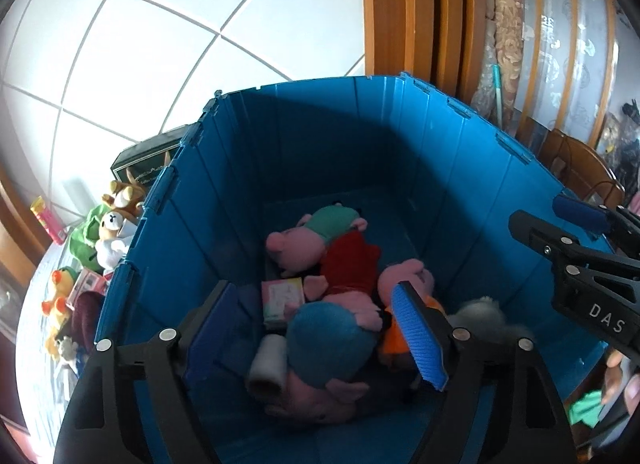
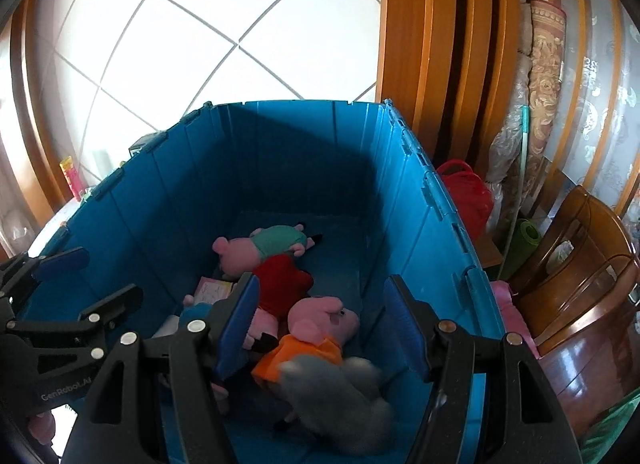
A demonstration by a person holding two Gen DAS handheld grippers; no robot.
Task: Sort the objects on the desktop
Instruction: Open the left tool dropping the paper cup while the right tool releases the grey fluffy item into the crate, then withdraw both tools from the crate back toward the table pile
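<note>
**Operator:** White floor tiles (image 1: pixel 168 47) and wooden door frames (image 2: pixel 432 63) are framing the work area; what is sitting in the middle of it?

**Technician:** A large blue folding crate (image 2: pixel 320 151) is filling both wrist views. Pig plush toys are lying on its bottom: one in a green top (image 2: pixel 264 246), one in red (image 2: pixel 280 280), one in orange (image 2: pixel 312 340). A grey furry toy (image 2: pixel 340 396) is lying nearest the cameras, blurred, so its exact pose cannot be read.

**Operator:** Gripper condition?

**Technician:** The left gripper (image 1: pixel 312 328) is standing apart with nothing between its pads. The right gripper (image 2: pixel 320 328) is also standing apart; the orange pig and grey toy are showing through its gap, but they are lying below on the crate floor, not pressed by either pad.

**Operator:** Where are the remaining items lying?

**Technician:** Unsorted plush toys (image 1: pixel 112 223) and a yellow duck (image 1: pixel 58 296) are lying on the desktop (image 1: pixel 52 384) outside the crate's left wall, as the left wrist view shows. Judging by that, the left gripper is the nearer one, and the coming move is calling for a lift over the rim and a swing leftward.
</note>
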